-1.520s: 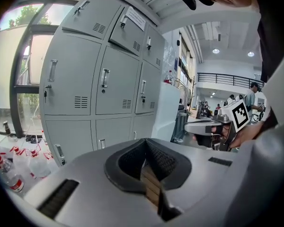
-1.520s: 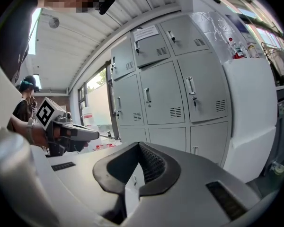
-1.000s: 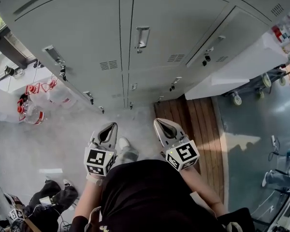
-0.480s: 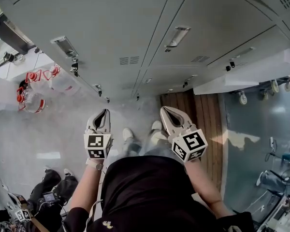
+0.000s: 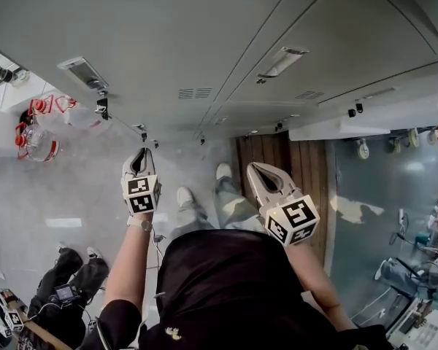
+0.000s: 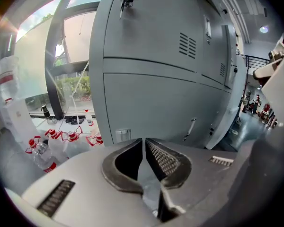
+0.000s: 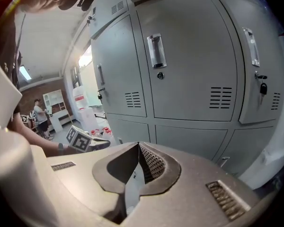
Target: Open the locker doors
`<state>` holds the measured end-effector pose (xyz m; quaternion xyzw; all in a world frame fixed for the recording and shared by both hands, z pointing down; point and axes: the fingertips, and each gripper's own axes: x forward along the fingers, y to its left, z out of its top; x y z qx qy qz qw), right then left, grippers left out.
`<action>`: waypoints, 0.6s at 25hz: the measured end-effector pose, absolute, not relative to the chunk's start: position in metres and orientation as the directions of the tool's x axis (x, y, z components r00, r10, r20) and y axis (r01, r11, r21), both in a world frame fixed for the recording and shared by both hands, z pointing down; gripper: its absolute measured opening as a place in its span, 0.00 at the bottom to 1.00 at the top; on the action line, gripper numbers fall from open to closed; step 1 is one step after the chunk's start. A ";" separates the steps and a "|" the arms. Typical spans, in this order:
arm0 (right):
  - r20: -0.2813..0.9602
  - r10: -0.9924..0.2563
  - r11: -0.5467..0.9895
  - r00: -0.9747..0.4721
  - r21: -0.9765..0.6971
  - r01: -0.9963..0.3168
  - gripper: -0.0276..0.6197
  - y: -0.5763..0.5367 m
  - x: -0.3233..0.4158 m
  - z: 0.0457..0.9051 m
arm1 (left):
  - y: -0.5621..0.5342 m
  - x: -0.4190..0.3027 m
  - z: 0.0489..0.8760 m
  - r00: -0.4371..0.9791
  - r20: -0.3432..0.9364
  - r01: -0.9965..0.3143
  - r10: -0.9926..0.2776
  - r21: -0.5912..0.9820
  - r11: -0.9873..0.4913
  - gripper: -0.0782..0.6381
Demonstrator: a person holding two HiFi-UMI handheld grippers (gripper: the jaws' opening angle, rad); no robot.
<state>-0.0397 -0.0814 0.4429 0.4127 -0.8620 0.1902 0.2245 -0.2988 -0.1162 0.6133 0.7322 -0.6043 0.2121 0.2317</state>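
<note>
A wall of grey lockers (image 5: 168,42) fills the top of the head view, all doors closed. My left gripper (image 5: 140,153) is shut and empty, held low in front of the bottom row. In the left gripper view its jaws (image 6: 143,141) point at a lower locker door (image 6: 146,103) with a small handle (image 6: 122,135). My right gripper (image 5: 255,168) is shut and empty too, clear of the doors. Its jaws (image 7: 138,145) face an upper door (image 7: 189,60) with a metal handle (image 7: 156,50) and a keyhole (image 7: 160,75).
Large water bottles (image 5: 36,133) stand on the floor at the left of the lockers. A white cart on casters (image 5: 365,119) stands at the right over a wooden floor strip (image 5: 277,159). A person (image 5: 73,286) crouches at the lower left. Keys (image 7: 262,86) hang in one lock.
My left gripper has gone forward and down toward the bottom row of lockers. The right gripper shifted slightly. The head view has tipped closer to the locker fronts.
</note>
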 end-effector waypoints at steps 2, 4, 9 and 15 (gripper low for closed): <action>0.560 -0.616 0.598 -0.554 -0.125 -0.791 0.09 -0.086 -0.035 0.444 | -0.127 -0.306 0.628 0.154 0.609 -0.988 -0.778 0.084 -0.130 0.14; 0.573 -0.609 0.602 -0.548 -0.116 -0.790 0.09 -0.089 -0.031 0.446 | -0.135 -0.312 0.643 0.130 0.629 -0.992 -0.766 0.085 -0.098 0.14; 0.594 -0.611 0.583 -0.524 -0.110 -0.805 0.09 -0.097 -0.020 0.451 | -0.150 -0.325 0.677 0.064 0.674 -0.996 -0.736 0.092 -0.002 0.17; 0.598 -0.623 0.575 -0.504 -0.087 -0.813 0.09 -0.101 -0.014 0.448 | -0.165 -0.348 0.705 -0.025 0.703 -0.991 -0.710 0.077 0.112 0.32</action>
